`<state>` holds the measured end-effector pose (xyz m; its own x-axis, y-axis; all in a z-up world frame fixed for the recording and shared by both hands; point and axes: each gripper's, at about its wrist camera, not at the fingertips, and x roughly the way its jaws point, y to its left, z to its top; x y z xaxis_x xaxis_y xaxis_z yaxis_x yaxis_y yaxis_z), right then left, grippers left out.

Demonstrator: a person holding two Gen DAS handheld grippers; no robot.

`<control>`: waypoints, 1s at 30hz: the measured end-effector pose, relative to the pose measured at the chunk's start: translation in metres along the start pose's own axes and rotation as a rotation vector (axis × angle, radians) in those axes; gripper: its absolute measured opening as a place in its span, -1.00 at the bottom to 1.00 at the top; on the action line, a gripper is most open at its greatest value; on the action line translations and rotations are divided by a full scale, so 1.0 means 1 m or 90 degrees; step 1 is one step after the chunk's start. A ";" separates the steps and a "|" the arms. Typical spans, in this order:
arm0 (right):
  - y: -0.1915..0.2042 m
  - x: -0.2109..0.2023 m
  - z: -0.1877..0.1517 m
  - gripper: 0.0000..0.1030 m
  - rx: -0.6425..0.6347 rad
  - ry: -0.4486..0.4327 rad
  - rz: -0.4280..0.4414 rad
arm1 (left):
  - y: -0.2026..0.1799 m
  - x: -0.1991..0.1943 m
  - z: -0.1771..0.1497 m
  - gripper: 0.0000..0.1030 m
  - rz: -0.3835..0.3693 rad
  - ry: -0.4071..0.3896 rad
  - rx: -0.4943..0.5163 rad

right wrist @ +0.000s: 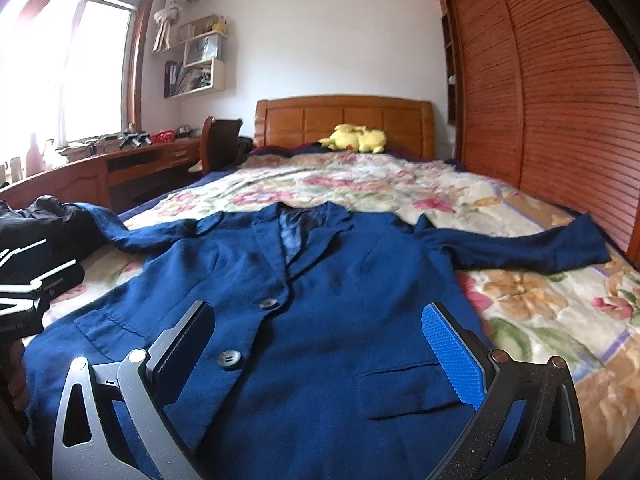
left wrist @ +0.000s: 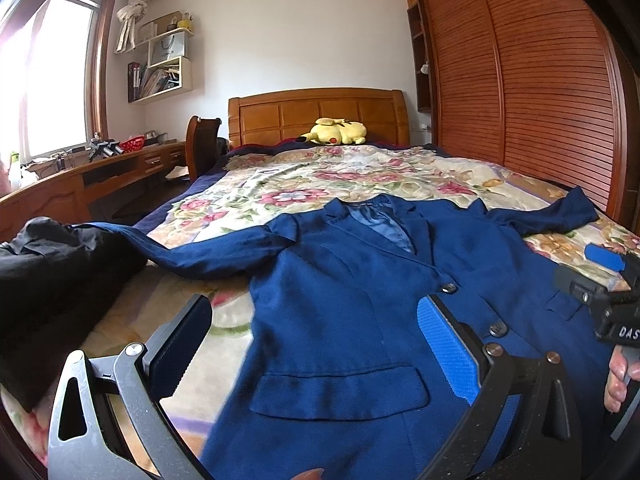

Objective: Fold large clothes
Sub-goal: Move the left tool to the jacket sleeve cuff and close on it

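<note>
A dark blue blazer lies face up and buttoned on the floral bedspread, collar toward the headboard, both sleeves spread sideways. It also shows in the right wrist view. My left gripper is open and empty, just above the blazer's left front over a pocket flap. My right gripper is open and empty, just above the blazer's right front near the lower button. The right gripper's body shows at the right edge of the left wrist view.
A black garment lies at the bed's left edge under the left sleeve. A yellow plush toy sits by the wooden headboard. A slatted wardrobe runs along the right. A desk and chair stand left.
</note>
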<state>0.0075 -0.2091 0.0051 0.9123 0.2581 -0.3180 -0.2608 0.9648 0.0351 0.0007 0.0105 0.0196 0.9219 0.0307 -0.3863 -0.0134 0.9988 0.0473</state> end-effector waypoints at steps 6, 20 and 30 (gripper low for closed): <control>0.013 0.000 0.015 1.00 -0.013 0.016 0.032 | 0.017 0.006 0.008 1.00 -0.001 0.021 -0.012; 0.041 0.004 0.060 1.00 -0.027 0.012 0.094 | 0.059 0.033 0.021 1.00 0.025 0.076 0.026; 0.053 0.064 0.078 1.00 -0.029 0.022 0.120 | 0.101 0.084 0.029 1.00 0.039 0.138 0.004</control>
<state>0.0767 -0.1379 0.0605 0.8349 0.4307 -0.3427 -0.4400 0.8964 0.0545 0.0876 0.1126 0.0184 0.8143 0.1002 -0.5718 -0.0640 0.9945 0.0832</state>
